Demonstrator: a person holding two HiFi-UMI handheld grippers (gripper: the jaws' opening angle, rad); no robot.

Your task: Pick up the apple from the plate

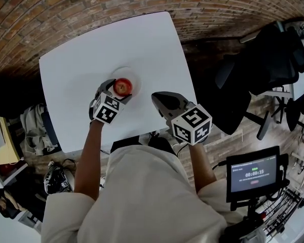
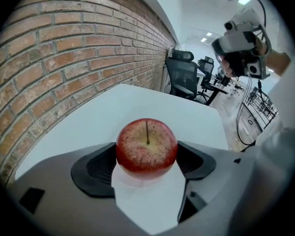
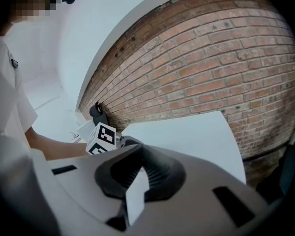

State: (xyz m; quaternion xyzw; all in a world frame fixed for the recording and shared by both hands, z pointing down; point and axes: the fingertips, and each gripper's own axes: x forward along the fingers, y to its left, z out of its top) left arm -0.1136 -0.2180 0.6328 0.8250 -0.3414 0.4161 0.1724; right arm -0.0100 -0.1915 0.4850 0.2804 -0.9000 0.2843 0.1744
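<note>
Left tool pinches the apple at its widest girth, over the plate; firm, smooth, round, fairly heavy, I judge, so it may slip. Right tool is pressed together, empty.

A white table stands against a red brick wall. Black office chairs sit on the wooden floor nearby. Bright lights shine on the far ceiling.
</note>
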